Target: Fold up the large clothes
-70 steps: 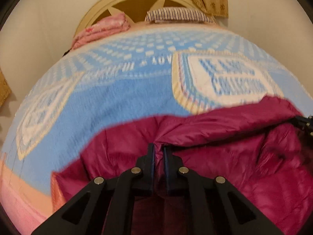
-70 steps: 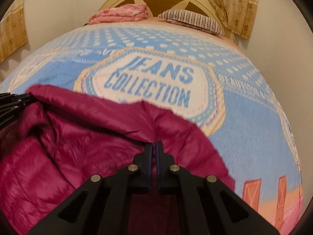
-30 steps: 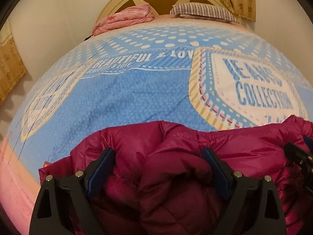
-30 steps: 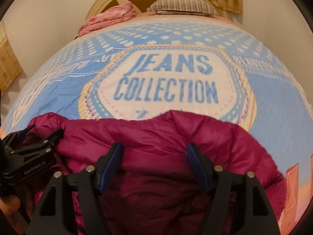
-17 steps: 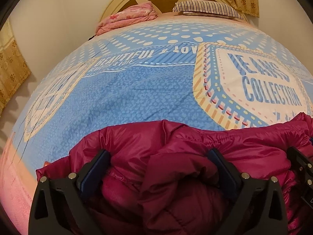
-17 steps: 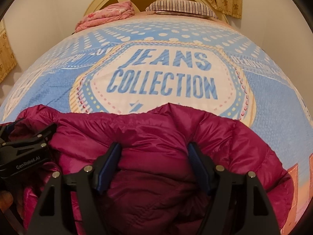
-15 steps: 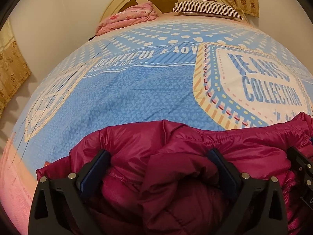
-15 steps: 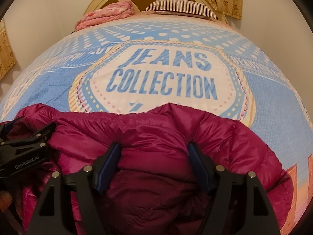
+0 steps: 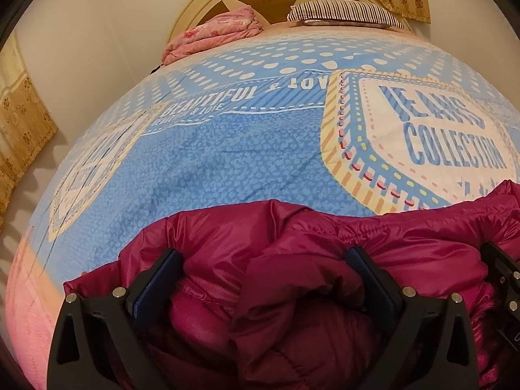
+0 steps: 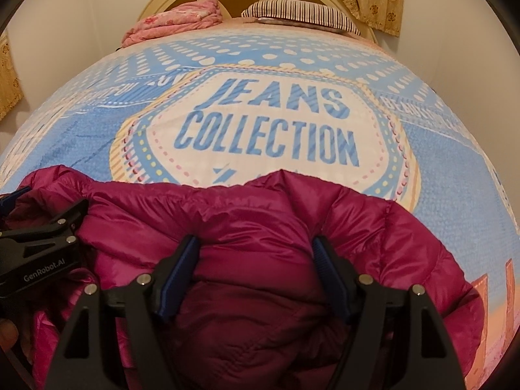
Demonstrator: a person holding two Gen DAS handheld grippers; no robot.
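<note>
Both the left claw (image 9: 263, 279) and right claw (image 10: 256, 263), pinching before, now stand spread over the puffy magenta quilted jacket (image 10: 260, 227), so the fold seems laid on the blue printed bed cover (image 10: 227, 81).

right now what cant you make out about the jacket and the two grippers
- Near half of the magenta jacket: cut off by the lower edge and covered by the open left gripper; sleeves, hem and zipper not visible.
- Same in the right wrist view: the open right gripper hides the middle.
- How many layers are folded: bunched fabric hides it.
- Bedspread beneath the jacket: covered.
- Whether the pads touch fabric: cannot tell.
</note>
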